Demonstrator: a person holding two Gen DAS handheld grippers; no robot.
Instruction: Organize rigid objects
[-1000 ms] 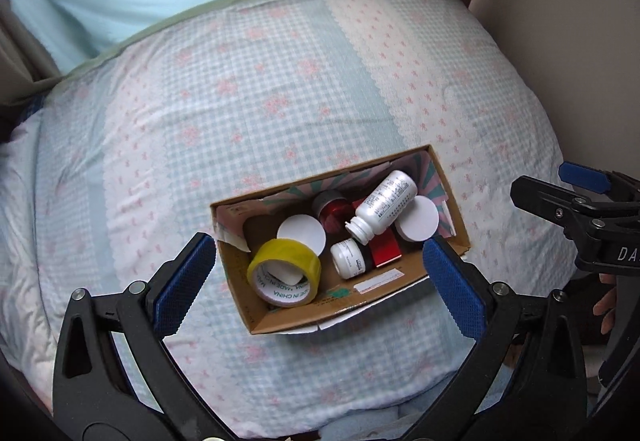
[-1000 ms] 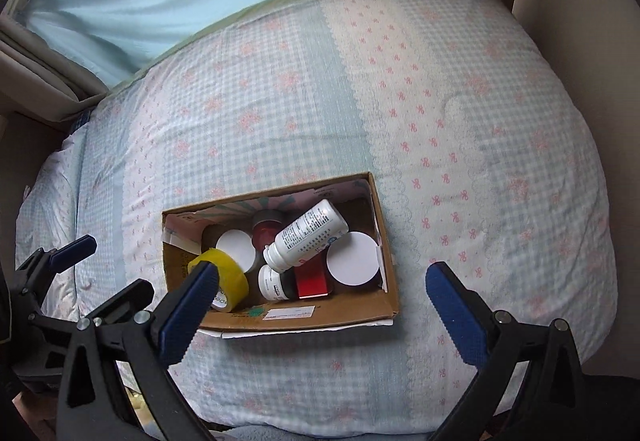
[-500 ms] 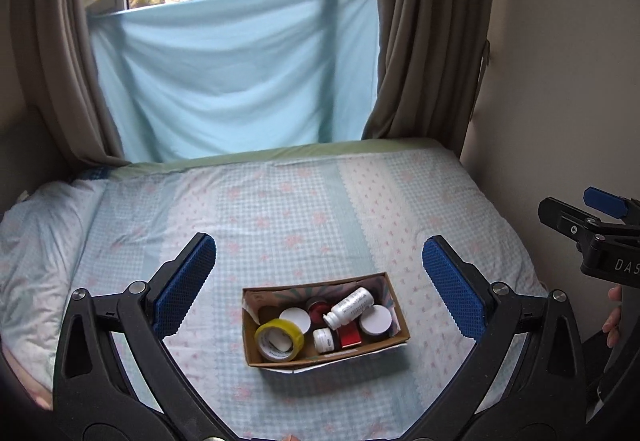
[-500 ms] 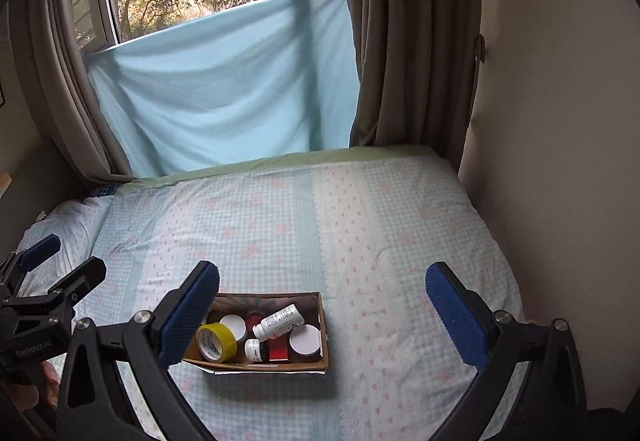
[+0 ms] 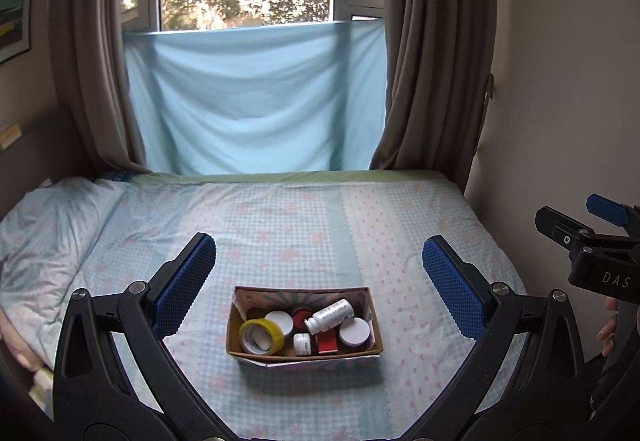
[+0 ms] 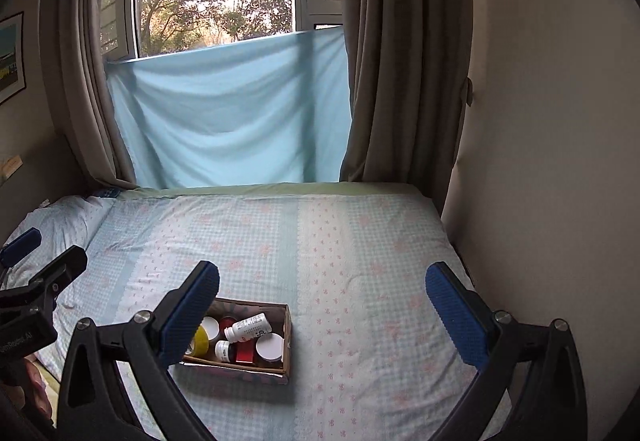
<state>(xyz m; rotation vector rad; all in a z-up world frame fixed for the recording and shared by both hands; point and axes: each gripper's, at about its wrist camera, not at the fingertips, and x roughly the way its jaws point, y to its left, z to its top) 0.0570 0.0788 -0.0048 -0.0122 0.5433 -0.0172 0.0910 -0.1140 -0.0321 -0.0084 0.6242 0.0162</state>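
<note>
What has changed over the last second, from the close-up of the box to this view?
Both pairs of tongs, left and right, pulled back and tilted up from over the cardboard box, so the window now shows. Nothing was gripped or released. The tape roll, white bottle and jars lie as before; both tongs stay open.

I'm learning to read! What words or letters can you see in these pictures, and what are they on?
"DAS" on the right gripper.
White lettering on the left gripper: cut off, unreadable.
Print on the white bottle, the tape roll and the small jar in the cardboard box: too small.
</note>
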